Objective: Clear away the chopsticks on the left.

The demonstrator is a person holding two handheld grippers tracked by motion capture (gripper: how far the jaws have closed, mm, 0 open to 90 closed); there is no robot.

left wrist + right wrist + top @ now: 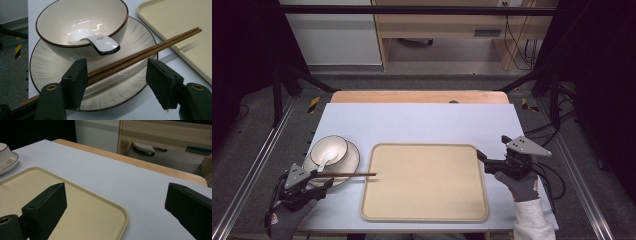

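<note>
The chopsticks (140, 53) look light, stiff and smooth, liable to roll apart; best pinched together near the thick ends. They lie between the left tool's (117, 77) gaping jaws, across the plate (50, 65). The right tool (115, 207) hangs open beside the tray (100, 205).

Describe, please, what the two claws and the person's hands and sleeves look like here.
Both the left claw and the right claw have black bodies, blocky black jaws with brass-coloured pivot bushings, and a grey three-cornered plate on top. A black cable trails from the right one. The person wears dark grey gloves and, on the right arm, a white sleeve.
</note>
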